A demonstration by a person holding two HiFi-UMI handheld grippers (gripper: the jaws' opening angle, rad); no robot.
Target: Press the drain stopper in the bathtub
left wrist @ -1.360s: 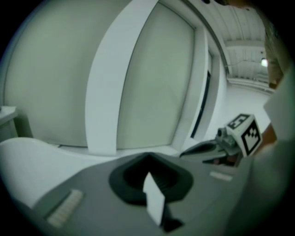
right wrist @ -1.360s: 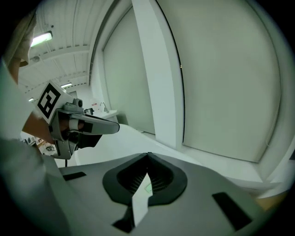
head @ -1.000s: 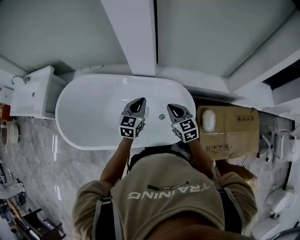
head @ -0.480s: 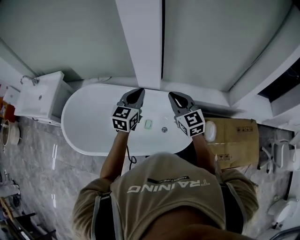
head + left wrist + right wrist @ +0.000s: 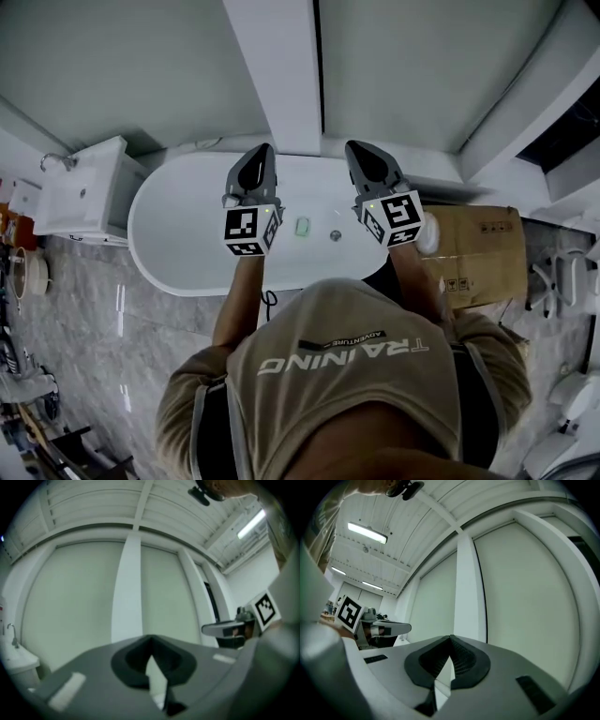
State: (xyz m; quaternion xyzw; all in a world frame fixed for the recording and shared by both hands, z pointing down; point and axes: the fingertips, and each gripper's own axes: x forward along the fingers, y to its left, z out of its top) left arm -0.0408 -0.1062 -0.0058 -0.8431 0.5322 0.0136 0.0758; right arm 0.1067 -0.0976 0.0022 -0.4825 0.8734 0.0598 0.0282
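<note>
**Head view:** A white oval bathtub (image 5: 187,234) lies across the middle. Its small round metal drain stopper (image 5: 336,235) sits on the tub floor, a little toward 3 o'clock from the tub's centre. A small pale green rectangular object (image 5: 302,226) lies just beside the stopper at its 9 o'clock. The left tongs (image 5: 259,161) and right tongs (image 5: 364,161) are held over the tub's far rim, pointing to 12 o'clock. The stopper is at 7 o'clock from the right tongs and well apart from them. A brown cardboard box (image 5: 478,248) stands at the tub's 3 o'clock.

**Left gripper view:** The left tongs are pinched together with nothing between them, and they face a pale panelled wall (image 5: 84,597).

**Right gripper view:** The right tongs are likewise closed and empty, facing the same wall.

Whether the stopper is up or down is too small to tell. The scene fits tongs raised ahead of a press as well as tongs lifted off after one. I judge a press works best with a closed tip set squarely on the cap's centre. The push should go straight down so the tip does not skid onto the enamel.
</note>
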